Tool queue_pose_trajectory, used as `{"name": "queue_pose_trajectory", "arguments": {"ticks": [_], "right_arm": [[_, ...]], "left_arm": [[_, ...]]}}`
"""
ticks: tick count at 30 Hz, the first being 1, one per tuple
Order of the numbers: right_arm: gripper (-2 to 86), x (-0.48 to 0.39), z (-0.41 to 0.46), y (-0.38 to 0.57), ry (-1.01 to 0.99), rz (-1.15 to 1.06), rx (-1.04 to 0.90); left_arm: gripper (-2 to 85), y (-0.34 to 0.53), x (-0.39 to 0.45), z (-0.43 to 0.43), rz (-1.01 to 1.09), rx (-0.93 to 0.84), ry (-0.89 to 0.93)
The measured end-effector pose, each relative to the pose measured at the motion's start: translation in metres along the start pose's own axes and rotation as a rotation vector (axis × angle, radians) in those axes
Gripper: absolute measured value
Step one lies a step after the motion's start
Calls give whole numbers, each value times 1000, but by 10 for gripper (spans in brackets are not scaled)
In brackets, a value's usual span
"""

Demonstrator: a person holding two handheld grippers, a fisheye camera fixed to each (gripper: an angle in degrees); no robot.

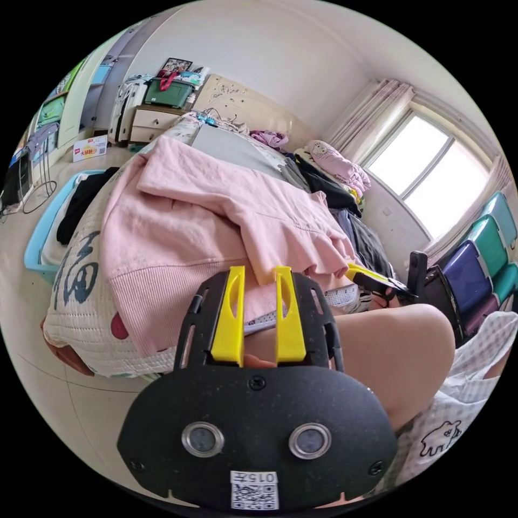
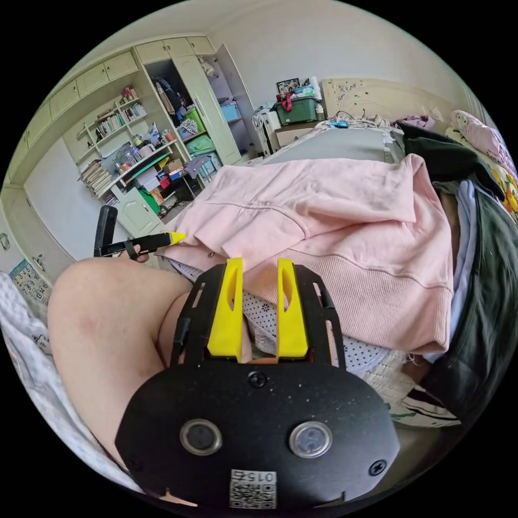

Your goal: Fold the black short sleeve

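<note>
A pink sweatshirt (image 1: 216, 216) lies crumpled on top of the bed, also in the right gripper view (image 2: 334, 226). Black and dark garments (image 1: 329, 189) are piled past it towards the window, and they lie along the pink sweatshirt's right side in the right gripper view (image 2: 485, 302). I cannot tell which of them is the black short sleeve. My left gripper (image 1: 260, 270) is open just short of the sweatshirt's ribbed hem, holding nothing. My right gripper (image 2: 260, 263) is open too, close to the hem and empty. Each gripper appears in the other's view (image 1: 356, 272) (image 2: 171, 237), over the person's bare knee (image 1: 399, 345).
A quilted bed cover (image 1: 81, 302) hangs over the bed's edge. A blue basket (image 1: 38, 237) holding a black garment stands on the floor beside the bed. Coloured chairs (image 1: 485, 253) stand under the window. Wardrobe and cluttered shelves (image 2: 151, 156) fill the far wall.
</note>
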State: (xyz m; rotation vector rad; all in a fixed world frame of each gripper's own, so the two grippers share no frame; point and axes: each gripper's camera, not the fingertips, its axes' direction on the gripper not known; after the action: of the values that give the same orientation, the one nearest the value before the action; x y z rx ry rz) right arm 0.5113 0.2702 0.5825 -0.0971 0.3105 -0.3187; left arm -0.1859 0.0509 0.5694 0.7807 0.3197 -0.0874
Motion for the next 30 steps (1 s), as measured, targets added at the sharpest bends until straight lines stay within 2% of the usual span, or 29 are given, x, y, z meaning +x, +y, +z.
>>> {"name": "queue_pose_trajectory", "arguments": {"ticks": [3, 9, 17, 21, 30], "right_arm": [[67, -4, 19, 9, 15, 39, 18], [20, -15, 41, 41, 101, 71, 155], [7, -42, 67, 54, 263, -50, 153], [4, -61, 81, 63, 379, -126, 146], [-2, -67, 94, 80, 432, -135, 131]], "left_arm": [[19, 9, 5, 2, -12, -8, -16], [7, 19, 32, 1, 42, -18, -117], [6, 32, 47, -3, 33, -21, -113], [6, 40, 68, -4, 76, -26, -196], [6, 59, 100, -8, 139, -20, -305]]}}
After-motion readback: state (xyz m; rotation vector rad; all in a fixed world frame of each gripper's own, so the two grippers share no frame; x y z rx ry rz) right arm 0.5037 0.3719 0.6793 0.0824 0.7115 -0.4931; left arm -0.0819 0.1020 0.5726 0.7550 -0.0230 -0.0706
